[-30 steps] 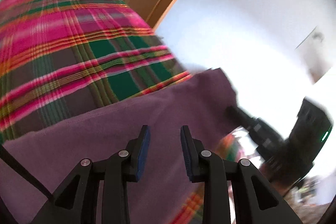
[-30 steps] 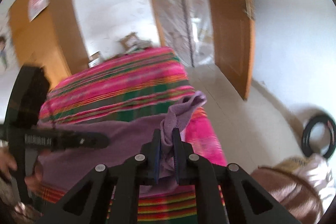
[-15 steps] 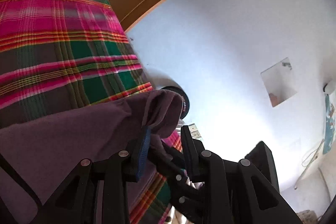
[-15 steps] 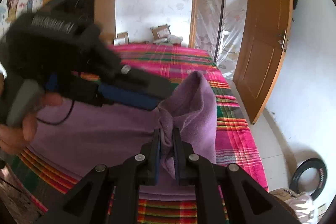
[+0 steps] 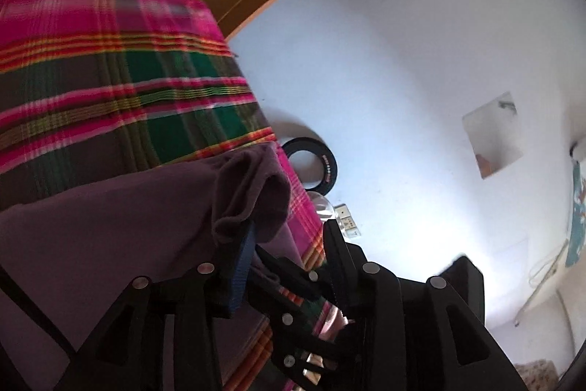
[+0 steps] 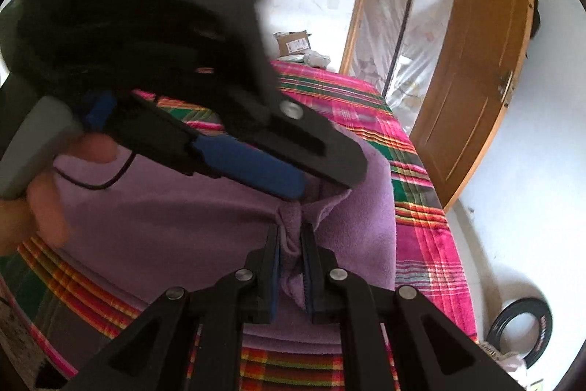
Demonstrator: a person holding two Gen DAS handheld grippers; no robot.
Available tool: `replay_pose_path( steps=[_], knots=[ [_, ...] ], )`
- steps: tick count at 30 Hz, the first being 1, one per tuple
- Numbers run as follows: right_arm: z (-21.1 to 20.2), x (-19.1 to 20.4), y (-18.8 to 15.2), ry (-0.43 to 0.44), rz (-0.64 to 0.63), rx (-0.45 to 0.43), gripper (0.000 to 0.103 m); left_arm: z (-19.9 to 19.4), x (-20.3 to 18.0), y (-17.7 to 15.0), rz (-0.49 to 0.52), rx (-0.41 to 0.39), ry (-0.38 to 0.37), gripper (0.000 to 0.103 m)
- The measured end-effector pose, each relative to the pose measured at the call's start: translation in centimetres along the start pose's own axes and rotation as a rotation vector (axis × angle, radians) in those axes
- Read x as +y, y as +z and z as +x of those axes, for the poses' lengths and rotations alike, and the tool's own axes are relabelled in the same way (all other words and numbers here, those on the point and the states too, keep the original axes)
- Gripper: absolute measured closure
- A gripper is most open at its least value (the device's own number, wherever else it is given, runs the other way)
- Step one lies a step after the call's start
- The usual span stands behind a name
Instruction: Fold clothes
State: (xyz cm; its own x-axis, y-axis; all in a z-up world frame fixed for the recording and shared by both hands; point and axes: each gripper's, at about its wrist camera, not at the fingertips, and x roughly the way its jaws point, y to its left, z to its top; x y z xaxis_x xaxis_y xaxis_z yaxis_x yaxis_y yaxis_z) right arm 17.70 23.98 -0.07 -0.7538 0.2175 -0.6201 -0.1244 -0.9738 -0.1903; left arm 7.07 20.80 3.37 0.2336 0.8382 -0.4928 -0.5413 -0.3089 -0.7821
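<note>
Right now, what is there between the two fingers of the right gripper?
A bunched fold of the purple garment sits pinched between the right gripper fingers; the right wrist view shows it.

Both grippers are black plastic with silver screws, blue pads lining the fingers (image 6: 273, 277), a thin black cable.

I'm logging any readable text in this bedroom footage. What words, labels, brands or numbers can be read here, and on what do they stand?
None can be read with certainty.
Black ring on the floor by the wall: small red lettering on its rim, too small and blurred to read.
Cardboard box beyond the plaid blanket: a white label, print too small to read.
Wall poster: cut off at the edge, no legible words.
</note>
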Motion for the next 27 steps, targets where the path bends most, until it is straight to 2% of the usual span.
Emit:
replay_pose_path(
  steps=[9, 13, 17, 20, 23, 27],
  knots=[
    [-0.9, 0.7, -0.4, 0.002, -0.004, -0.028, 0.092, 0.5, 0.8, 0.4, -0.035, 0.018, 0.064, 0.064],
    [-1.7, 0.8, -0.4, 0.009, 0.003, -0.057, 0.092, 0.8, 1.3, 0.5, -0.069, 0.035, 0.048, 0.064],
    [-2.4, 0.7, -0.4, 0.005, 0.017, -0.077, 0.092, 0.1, 1.8, 0.6, -0.147, 0.020, 0.008, 0.064],
    [-2.2, 0.9, -0.5, 0.001, 0.022, -0.067, 0.092, -0.8, 1.3, 0.6, -0.144, 0.008, 0.007, 0.063],
    [-2.3, 1.3, -0.4, 0.009, 0.025, -0.067, 0.092, -1.1, 1.3, 0.3, -0.140, 0.034, 0.050, 0.063],
    [-2.4, 2.5, -0.4, 0.016, 0.006, -0.061, 0.092, -1.7, 2.2, -0.5, -0.171, 0.044, 0.073, 0.063]
  ],
)
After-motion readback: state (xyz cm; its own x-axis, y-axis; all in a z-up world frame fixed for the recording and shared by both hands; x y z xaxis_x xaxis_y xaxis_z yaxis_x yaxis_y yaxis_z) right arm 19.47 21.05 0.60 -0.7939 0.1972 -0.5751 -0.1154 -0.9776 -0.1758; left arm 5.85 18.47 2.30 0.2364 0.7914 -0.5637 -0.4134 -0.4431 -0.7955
